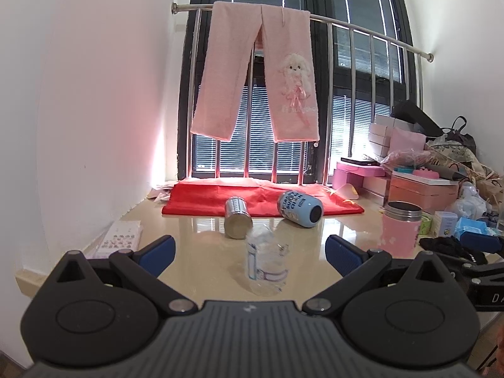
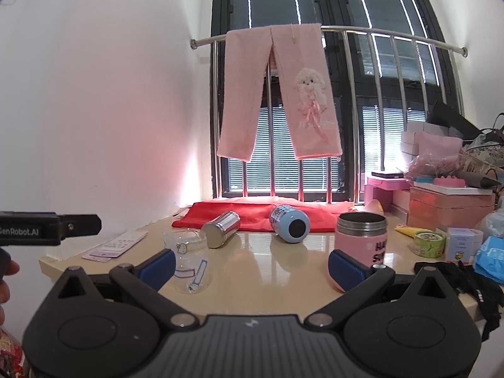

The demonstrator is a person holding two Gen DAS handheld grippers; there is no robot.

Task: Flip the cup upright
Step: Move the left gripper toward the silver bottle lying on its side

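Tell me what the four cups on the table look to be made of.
Silver cup, on its side: polished metal, likely stainless steel, mirror reflections on its wall. Blue cup, also tipped: matte blue printed shell, material unclear, perhaps coated metal or plastic. Clear cup: transparent, thin-looking, probably plastic, with printed stickers. Pink cup, upright: brushed metal rim above a soft-looking pink sleeve, possibly silicone.

Beige glossy desk (image 1: 201, 245). On it: red cloth (image 1: 220, 200), steel cup (image 1: 237, 222) and blue cup (image 1: 299, 208) lying down, clear cup (image 1: 266, 263), upright pink jar (image 1: 400, 228), sticker sheet (image 1: 118, 239).
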